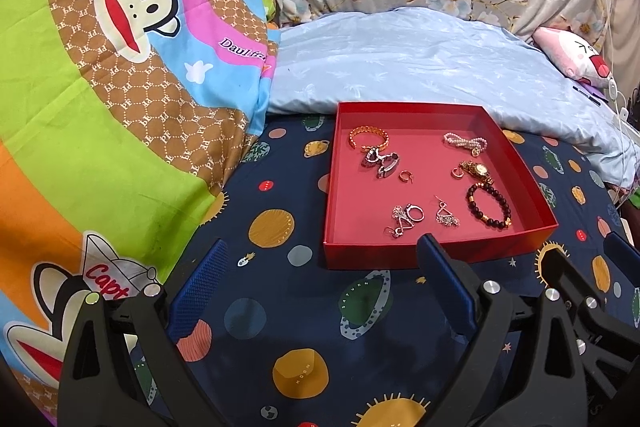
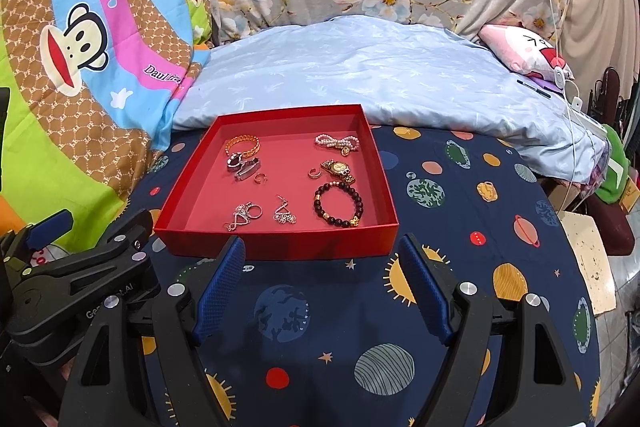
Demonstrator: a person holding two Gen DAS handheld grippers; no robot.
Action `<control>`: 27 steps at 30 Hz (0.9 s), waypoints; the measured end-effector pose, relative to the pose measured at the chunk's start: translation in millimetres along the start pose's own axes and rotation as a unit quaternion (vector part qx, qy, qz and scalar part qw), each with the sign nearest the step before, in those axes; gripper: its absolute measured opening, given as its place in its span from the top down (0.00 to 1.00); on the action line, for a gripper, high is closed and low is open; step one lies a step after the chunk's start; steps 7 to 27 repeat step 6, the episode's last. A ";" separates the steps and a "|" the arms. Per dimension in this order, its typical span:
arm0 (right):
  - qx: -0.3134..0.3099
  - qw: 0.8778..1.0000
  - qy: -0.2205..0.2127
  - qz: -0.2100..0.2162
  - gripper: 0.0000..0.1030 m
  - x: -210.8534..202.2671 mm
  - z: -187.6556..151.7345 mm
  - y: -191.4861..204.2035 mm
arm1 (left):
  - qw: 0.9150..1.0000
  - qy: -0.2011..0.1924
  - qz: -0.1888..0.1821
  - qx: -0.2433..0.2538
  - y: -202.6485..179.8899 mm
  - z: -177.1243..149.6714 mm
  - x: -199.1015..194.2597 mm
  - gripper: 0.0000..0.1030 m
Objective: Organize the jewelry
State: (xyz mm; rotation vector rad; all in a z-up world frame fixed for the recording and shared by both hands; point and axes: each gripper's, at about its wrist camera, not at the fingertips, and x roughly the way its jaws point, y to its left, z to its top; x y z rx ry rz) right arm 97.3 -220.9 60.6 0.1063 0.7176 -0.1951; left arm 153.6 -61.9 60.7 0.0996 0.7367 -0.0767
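Now both tongs, left (image 1: pixel 322 289) and right (image 2: pixel 322 285), hover wide open and empty near the red tray (image 2: pixel 280 247), the jewelry looks already sorted inside, so any next pick needs a fine pinch.

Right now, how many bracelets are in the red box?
3: gold chain bracelet back-left, pearl bracelet back-right, dark bead bracelet front-right of the red box. None looks hidden.

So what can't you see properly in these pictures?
- Gold watch dial: too small to read, both views.
- Silver earrings: tangled, count unclear.
- Red box near inner wall: hidden by its own front, both views.
- Right gripper: cut off by the left wrist view's edge.
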 end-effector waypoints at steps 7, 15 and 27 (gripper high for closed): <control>0.001 1.000 -0.007 -0.007 0.22 -1.2 -3.7 0.1 | 1.000 -0.005 0.002 0.006 -1.2 -0.9 -0.6 0.10; 0.001 1.000 -0.007 -0.007 0.22 -1.2 -3.7 0.1 | 1.000 -0.005 0.002 0.006 -1.2 -0.9 -0.6 0.10; 0.001 1.000 -0.007 -0.007 0.22 -1.2 -3.7 0.1 | 1.000 -0.005 0.002 0.006 -1.2 -0.9 -0.6 0.10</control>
